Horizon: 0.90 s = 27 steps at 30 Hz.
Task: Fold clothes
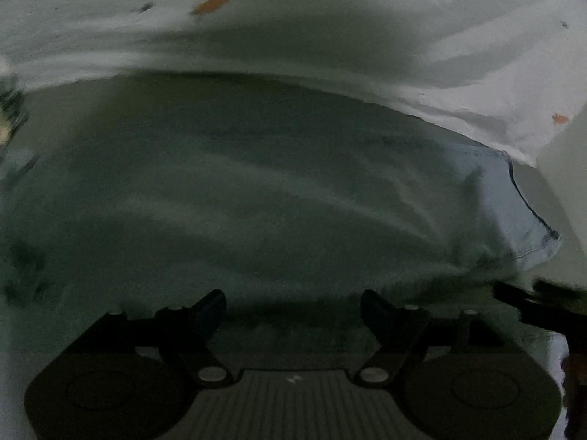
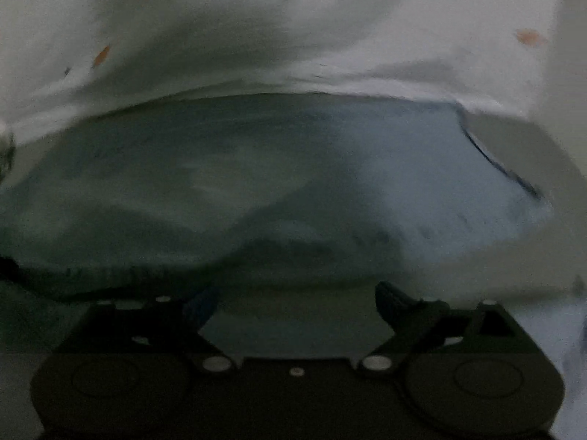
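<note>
Both wrist views are dim and smeared. The left gripper (image 1: 293, 306) has its jaws spread wide, nothing pinched between them; the cloth just ahead of its fingertips is loose, and whether the tips brush it is too dark to tell. Directly in front of it lies the light blue denim garment (image 1: 279, 190), spread and rumpled, with a stitched hem corner ahead and off to the right. Beyond the denim sits a white cloth with orange specks (image 1: 330, 29), its edge lapping over the far side of the blue fabric. At the right of the left claw, a dark shape pokes in; it looks like part of the other tool, but it is too blurred to say.

The right gripper (image 2: 297, 302) is also gaping, holding nothing, with bare pale surface (image 2: 293, 315) showing between its fingers. The denim's near edge bulges up just ahead of its tips, apart from them as far as can be seen. No container shows in either view.
</note>
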Each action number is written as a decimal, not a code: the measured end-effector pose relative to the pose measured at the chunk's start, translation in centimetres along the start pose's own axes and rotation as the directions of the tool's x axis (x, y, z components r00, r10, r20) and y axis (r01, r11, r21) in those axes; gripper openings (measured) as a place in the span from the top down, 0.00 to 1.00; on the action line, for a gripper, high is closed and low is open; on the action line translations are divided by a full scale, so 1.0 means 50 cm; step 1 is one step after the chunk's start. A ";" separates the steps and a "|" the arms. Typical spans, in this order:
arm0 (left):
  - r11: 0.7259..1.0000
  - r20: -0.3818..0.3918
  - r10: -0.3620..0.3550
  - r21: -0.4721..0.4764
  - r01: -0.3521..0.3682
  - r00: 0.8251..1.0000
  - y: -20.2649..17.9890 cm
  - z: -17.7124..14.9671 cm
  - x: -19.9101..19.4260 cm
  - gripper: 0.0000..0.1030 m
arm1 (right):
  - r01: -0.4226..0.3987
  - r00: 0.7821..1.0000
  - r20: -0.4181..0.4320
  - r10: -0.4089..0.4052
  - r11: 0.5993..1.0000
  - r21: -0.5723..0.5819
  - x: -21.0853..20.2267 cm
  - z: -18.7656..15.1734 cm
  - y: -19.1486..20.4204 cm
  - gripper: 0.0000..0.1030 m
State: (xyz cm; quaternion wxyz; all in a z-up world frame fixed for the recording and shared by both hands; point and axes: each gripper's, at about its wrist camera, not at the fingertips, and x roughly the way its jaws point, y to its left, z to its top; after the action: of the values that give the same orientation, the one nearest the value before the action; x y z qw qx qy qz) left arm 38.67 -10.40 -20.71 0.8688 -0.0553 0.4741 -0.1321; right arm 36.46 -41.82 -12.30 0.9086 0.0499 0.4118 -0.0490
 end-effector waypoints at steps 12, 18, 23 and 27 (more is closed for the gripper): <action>0.983 -0.198 0.052 -0.161 -0.085 0.979 0.024 -0.167 -0.005 0.21 | 0.178 0.984 -0.043 -0.174 0.926 0.333 -0.191 -0.231 -0.186 0.03; 0.985 -0.180 0.157 -0.040 -0.167 0.971 -0.024 -0.198 -0.006 0.15 | 0.209 0.978 -0.075 -0.196 0.877 0.432 -0.246 -0.317 -0.248 0.03; 0.977 -0.162 0.205 -0.030 -0.212 0.965 -0.035 -0.211 -0.008 0.14 | 0.173 0.984 -0.048 -0.172 0.850 0.498 -0.270 -0.350 -0.279 0.02; 0.976 -0.172 0.206 -0.039 -0.215 0.963 -0.040 -0.209 -0.013 0.13 | 0.137 0.988 -0.024 -0.151 0.800 0.584 -0.291 -0.370 -0.309 0.02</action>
State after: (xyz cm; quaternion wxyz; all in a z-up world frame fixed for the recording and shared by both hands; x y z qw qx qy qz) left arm 29.24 -11.86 -25.43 0.8332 -0.0184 0.5519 -0.0295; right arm 11.16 -53.98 -14.25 0.8478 0.2941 0.3688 -0.2422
